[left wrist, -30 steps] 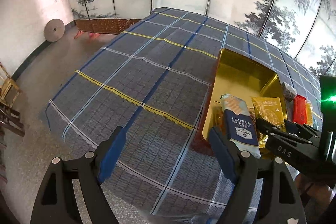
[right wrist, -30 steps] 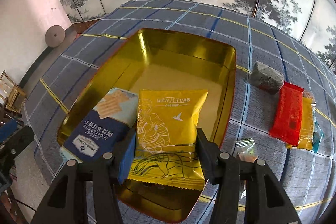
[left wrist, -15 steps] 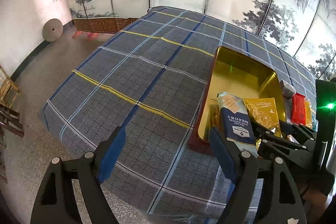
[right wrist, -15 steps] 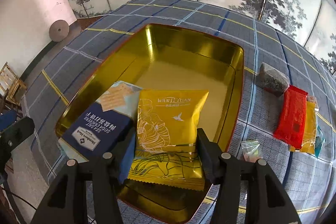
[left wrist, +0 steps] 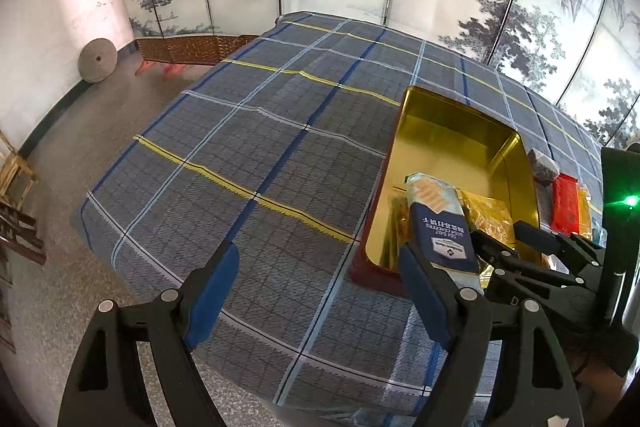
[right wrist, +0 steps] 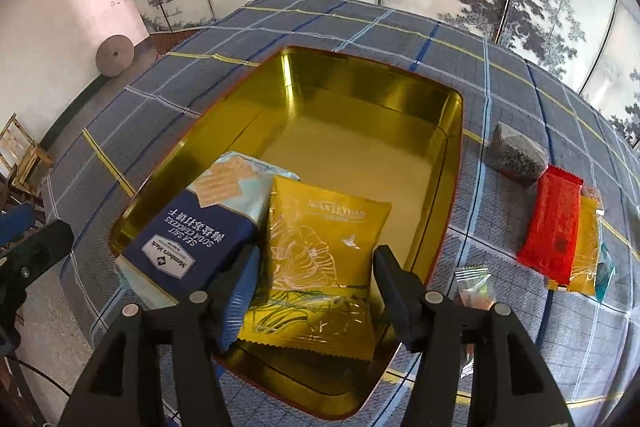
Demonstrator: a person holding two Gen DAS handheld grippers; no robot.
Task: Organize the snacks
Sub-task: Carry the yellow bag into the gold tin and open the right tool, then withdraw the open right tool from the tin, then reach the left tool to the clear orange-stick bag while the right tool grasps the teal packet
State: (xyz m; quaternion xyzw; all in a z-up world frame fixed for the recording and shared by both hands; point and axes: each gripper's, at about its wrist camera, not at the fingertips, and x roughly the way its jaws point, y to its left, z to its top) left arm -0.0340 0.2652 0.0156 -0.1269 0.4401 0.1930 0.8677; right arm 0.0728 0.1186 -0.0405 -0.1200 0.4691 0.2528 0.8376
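Two packets, one yellow packet (right wrist: 320,259) and one blue cracker pack (right wrist: 188,239), are contained in the gold tin (right wrist: 360,95), the right gripper (right wrist: 316,291), just opening, straddling the yellow one without pressing, while the wide-open, empty left gripper (left wrist: 316,291) is shown only by its own view.

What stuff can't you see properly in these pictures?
- Yellow packet, right wrist view: mostly under the red packet.
- Teal packet, same view: only an edge shows beside them.
- Small clear bag, same view: contents too small to tell.
- Gold snack bag, near end: partly behind the right gripper fingers.
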